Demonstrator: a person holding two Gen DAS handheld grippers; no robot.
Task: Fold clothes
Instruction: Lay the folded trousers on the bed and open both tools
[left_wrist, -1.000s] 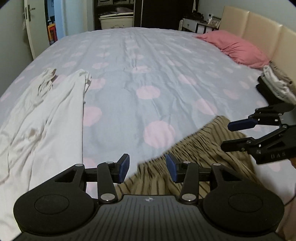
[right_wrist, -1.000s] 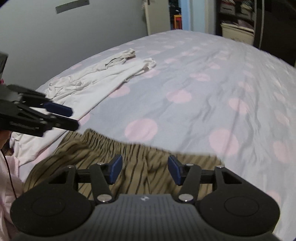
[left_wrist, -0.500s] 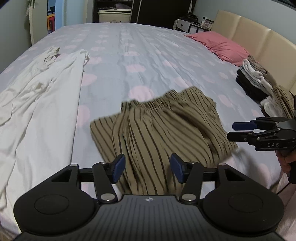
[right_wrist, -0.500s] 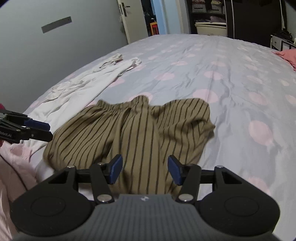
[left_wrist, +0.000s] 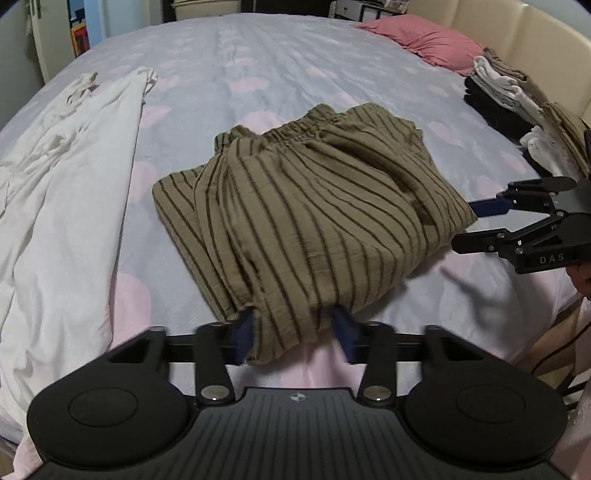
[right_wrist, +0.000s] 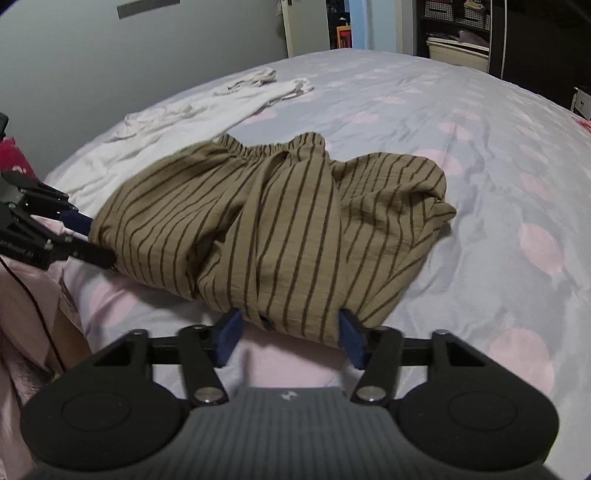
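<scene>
An olive striped garment (left_wrist: 310, 206) lies bunched and roughly folded on the dotted bedsheet (left_wrist: 280, 66), its elastic waistband at the far side. My left gripper (left_wrist: 294, 334) is open at the near hem, with a fold of cloth lying between its blue pads. In the right wrist view the same garment (right_wrist: 280, 229) fills the middle, and my right gripper (right_wrist: 290, 334) is open around its near edge. Each gripper also shows in the other view: the right gripper (left_wrist: 476, 226) at the garment's right corner, the left gripper (right_wrist: 92, 240) at its left corner.
A long white garment (left_wrist: 62, 192) lies spread along the bed's left side. A stack of folded clothes (left_wrist: 517, 96) and a pink pillow (left_wrist: 432, 42) sit by the beige headboard (left_wrist: 517, 26) on the right. A hand (left_wrist: 580, 273) holds the right gripper.
The striped garment settled on the bed after moving away from the grippers. Both open grippers then moved in to its near edge, so cloth now lies between their fingers.
</scene>
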